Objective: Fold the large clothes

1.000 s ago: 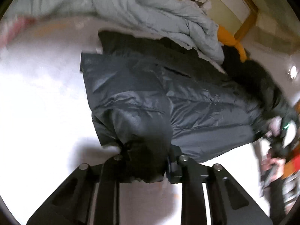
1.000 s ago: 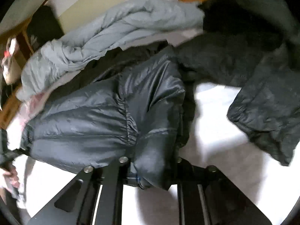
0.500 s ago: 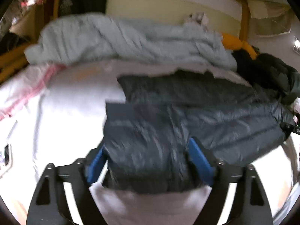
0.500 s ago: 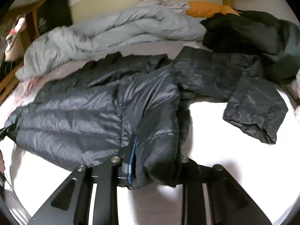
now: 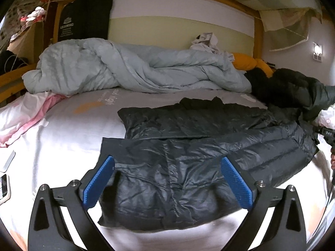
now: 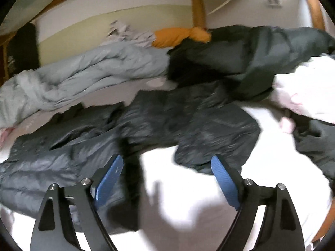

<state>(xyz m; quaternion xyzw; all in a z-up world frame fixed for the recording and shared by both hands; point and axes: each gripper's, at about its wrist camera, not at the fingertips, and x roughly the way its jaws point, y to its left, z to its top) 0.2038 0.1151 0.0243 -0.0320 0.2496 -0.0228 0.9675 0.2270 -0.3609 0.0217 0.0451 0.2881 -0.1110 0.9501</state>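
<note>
Where the white bed [image 5: 69, 138] spreads (wooden-framed), a grey duvet [image 5: 129, 71] lies bunched.

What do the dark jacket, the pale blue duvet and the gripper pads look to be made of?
Jacket: thin, shiny synthetic shell, likely nylon, with stitched puffy channels suggesting padding. Duvet: matte, soft woven fabric, probably cotton or a blend, bunched in thick folds. Left gripper pads: blue, finely ribbed, seemingly rubber or plastic.
</note>
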